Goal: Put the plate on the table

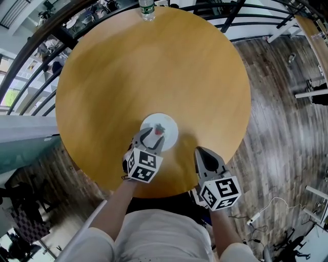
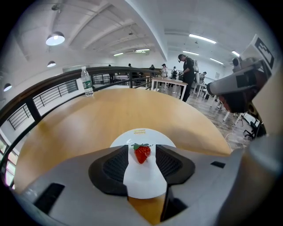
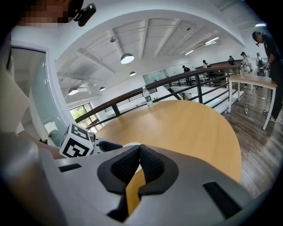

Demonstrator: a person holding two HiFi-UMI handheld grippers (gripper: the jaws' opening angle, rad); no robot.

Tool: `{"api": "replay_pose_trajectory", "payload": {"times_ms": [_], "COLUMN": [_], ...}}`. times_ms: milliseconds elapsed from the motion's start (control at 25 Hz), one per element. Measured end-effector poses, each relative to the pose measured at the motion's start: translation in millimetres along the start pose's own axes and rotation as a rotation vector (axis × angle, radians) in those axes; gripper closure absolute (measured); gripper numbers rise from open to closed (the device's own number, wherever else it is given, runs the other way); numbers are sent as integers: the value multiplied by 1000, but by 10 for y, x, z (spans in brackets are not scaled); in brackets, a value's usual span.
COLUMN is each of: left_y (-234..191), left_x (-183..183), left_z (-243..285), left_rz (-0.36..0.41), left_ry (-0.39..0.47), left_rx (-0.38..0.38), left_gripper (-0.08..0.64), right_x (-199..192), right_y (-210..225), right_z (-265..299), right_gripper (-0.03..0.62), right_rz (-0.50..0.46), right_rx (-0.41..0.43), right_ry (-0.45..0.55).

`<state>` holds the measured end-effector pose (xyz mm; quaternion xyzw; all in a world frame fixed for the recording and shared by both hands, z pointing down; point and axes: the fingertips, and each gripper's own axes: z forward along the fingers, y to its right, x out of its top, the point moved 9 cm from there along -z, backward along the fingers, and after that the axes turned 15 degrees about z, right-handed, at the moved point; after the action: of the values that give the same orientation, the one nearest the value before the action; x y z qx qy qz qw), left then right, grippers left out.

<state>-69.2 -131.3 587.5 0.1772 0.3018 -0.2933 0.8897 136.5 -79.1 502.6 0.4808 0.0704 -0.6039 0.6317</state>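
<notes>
A white plate (image 1: 168,124) carrying a strawberry (image 1: 159,130) lies flat on the round wooden table (image 1: 154,61), near its front edge. My left gripper (image 1: 150,135) reaches over the plate's near rim. In the left gripper view its jaws stand apart on either side of the strawberry (image 2: 142,153), over the plate (image 2: 141,134); the pads press on nothing. My right gripper (image 1: 202,152) hovers over the table's front right edge, apart from the plate. Its pads (image 3: 150,161) meet at the tips with nothing between them.
A clear water bottle (image 1: 147,9) stands at the table's far edge. A dark railing (image 1: 36,61) curves round the far and left sides. Wooden floor (image 1: 277,128) lies to the right. In the left gripper view, people stand by tables (image 2: 170,84) far off.
</notes>
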Motion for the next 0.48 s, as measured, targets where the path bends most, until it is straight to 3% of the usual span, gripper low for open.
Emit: {"api": "replay_pose_trajectory", "payload": {"times_ms": [280, 480], "left_y": [-65, 11], "left_x": [153, 220], "left_z": [-713, -1344], "left_rz": [-93, -131], "left_ry": [152, 248], "left_rx": [26, 68], "left_gripper": [365, 487], "right_x": [195, 308], "right_y": [-285, -516], "right_z": [-115, -348], "right_gripper": [572, 572], "right_rz": [-88, -129], "right_rx": [40, 64], "right_ry": [33, 62]}}
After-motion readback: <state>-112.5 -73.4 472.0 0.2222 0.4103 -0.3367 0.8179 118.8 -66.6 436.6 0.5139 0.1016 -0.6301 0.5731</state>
